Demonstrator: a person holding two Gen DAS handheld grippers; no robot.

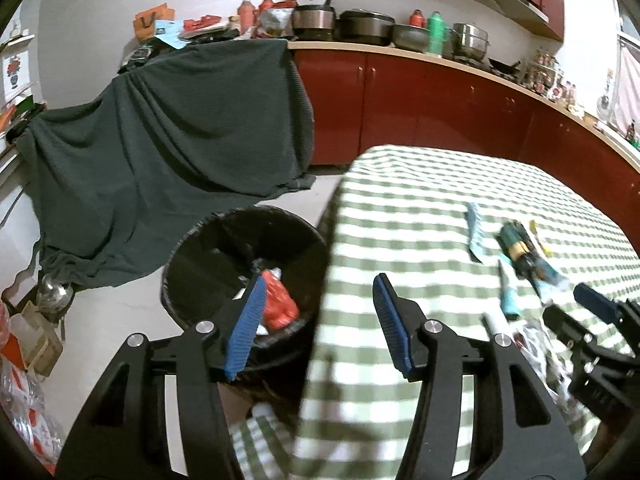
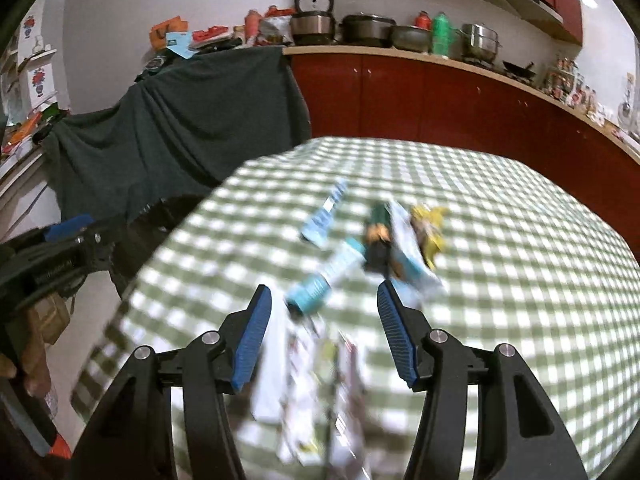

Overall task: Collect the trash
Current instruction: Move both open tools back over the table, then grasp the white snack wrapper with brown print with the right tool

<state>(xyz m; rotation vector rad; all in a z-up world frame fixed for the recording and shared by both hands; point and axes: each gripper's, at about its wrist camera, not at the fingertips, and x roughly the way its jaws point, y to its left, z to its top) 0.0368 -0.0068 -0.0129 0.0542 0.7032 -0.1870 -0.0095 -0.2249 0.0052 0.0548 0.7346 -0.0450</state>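
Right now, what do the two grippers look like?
Both match: the left gripper and right gripper have black plastic frames with cut-out arms, silver round pivot bolts, and jaws faced with ribbed blue pads. No cables or sleeves show.

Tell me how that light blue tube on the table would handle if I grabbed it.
The tube looks flattened and partly squeezed, so it is probably light and soft, likely to dent. Its round cap end might roll a little on the tablecloth. Blur hides finer detail.
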